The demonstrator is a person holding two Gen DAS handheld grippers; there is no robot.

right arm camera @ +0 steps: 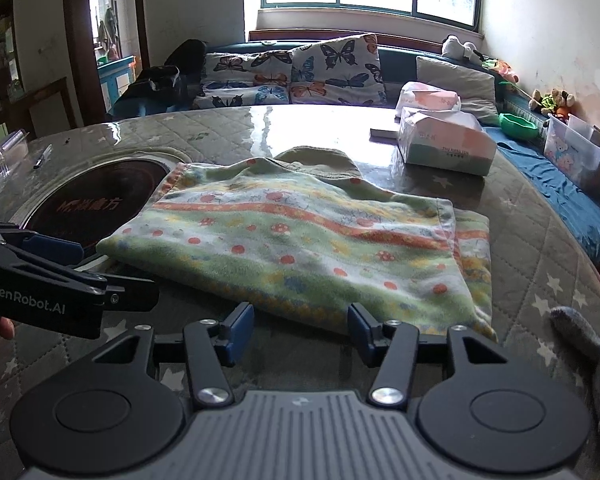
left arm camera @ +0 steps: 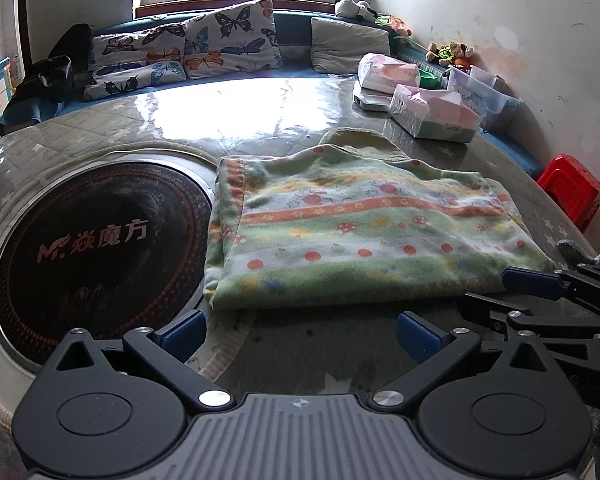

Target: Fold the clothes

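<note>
Both of my grippers sit at the near edge of the worktop (right arm camera: 540, 240), the left gripper (left arm camera: 300, 330) and right gripper (right arm camera: 300, 330) spread wide and holding nothing. Just beyond their fingertips lies the folded garment (left arm camera: 360, 232), a green fleece piece with orange stripes, flat and squared, its left edge beside the round cooker plate (left arm camera: 96, 256). I judge the fold nearly finished; next I would pinch the near hem with both and double it away, or set it aside.
</note>
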